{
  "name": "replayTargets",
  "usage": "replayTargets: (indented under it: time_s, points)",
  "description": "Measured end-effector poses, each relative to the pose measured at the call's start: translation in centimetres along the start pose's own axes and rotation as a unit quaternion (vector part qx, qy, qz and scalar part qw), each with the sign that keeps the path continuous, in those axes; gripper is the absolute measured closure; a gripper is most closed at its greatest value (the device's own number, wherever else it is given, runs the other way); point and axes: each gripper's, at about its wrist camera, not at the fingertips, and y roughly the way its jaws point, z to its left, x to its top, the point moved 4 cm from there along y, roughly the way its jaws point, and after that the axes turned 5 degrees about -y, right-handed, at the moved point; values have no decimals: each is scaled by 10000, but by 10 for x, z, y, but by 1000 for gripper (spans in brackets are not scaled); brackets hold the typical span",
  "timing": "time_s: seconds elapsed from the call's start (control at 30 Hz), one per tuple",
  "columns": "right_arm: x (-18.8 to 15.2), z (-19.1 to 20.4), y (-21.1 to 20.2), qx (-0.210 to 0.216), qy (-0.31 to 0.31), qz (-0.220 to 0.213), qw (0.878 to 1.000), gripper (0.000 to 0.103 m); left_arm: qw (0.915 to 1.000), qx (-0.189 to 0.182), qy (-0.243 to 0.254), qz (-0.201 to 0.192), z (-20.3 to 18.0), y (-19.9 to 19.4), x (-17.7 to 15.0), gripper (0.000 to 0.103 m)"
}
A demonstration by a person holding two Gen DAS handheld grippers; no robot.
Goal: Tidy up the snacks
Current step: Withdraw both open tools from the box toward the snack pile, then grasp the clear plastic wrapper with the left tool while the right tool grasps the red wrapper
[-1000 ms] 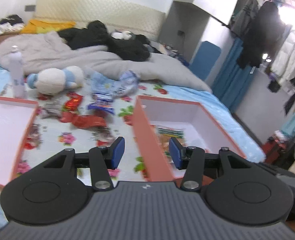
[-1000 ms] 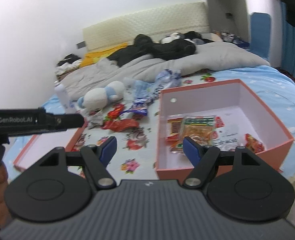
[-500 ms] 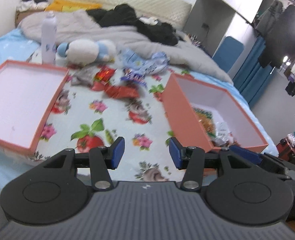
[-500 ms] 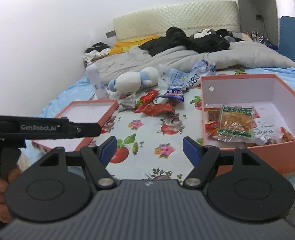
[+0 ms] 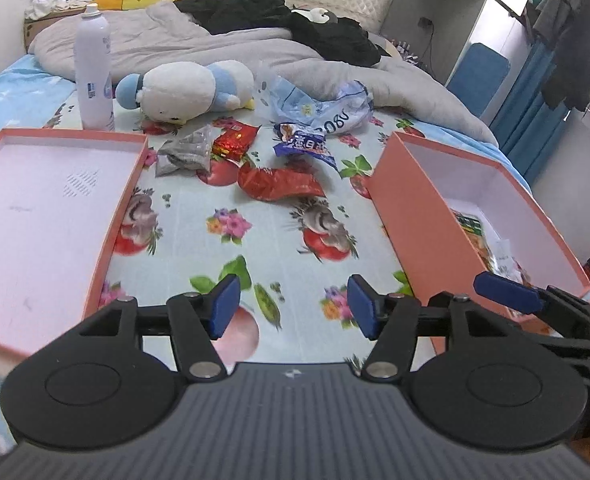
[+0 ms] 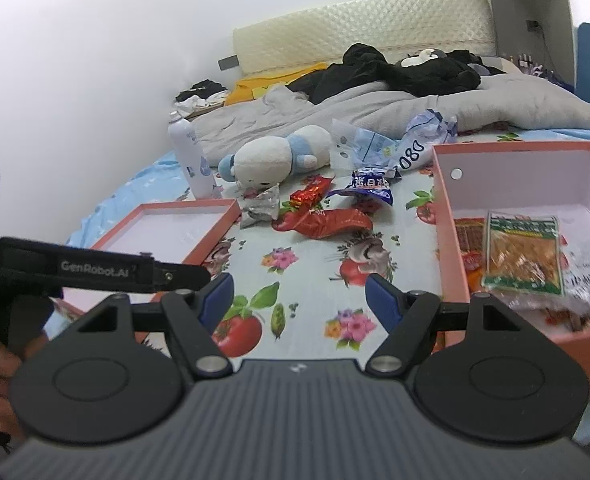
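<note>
Bed (image 5: 279, 248), floral sheet: working surface. Deep pink box (image 6: 515, 184) on the right, already holding several packets; shallow pink lid (image 5: 47, 208) on the left. Loose snacks in a cluster between them, toward the far side: red packet (image 5: 281, 184) nearest, blue packet (image 5: 307, 146) behind it, small red packet (image 5: 235, 142) and silver packet (image 5: 185, 152) to the left.

Left gripper (image 5: 291, 306) and right gripper (image 6: 297, 300): fingers spread wide, holding nothing, well short of the snacks.

Recommended: advance to the red packet, lower with fingers straddling its narrow width, pinch the crumpled body rather than the sheet, lift clear, release inside the deep box.
</note>
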Motion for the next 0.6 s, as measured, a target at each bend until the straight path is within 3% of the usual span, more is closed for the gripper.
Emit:
replayTargets:
  time_s: [0.2, 0.6]
  points:
    - [7, -7, 29, -78, 69, 57, 9999, 29, 9999, 92, 34, 91, 14, 34, 24, 38]
    - [23, -12, 94, 8, 880, 161, 9960, 29, 9992, 392, 15, 94, 65, 77, 79, 36]
